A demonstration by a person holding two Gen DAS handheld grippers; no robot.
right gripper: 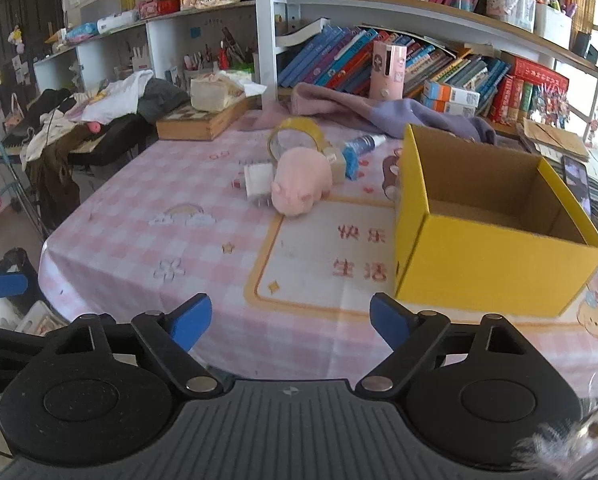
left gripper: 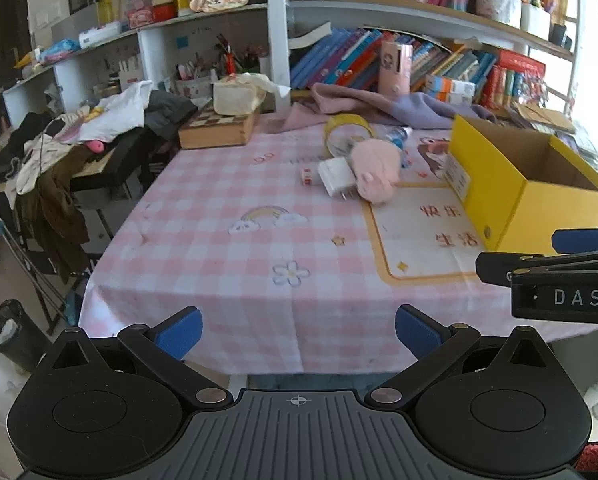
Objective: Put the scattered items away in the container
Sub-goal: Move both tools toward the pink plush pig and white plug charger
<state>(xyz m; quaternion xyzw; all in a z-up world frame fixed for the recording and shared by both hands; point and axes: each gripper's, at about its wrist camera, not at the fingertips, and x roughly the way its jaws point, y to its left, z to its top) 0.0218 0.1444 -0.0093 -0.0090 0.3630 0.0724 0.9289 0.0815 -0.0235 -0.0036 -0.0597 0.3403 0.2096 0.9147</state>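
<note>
Right wrist view, right gripper wide, empty, pink plush pig well ahead, yellow box right.

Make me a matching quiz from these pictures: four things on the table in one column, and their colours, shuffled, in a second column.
Things:
1. box
2. plush pig
3. charger plug
4. tape roll

Colours:
A. white
B. yellow outside, brown inside
C. see-through yellowish ring
D. pink

Pairs: 1-B, 2-D, 3-A, 4-C
</note>
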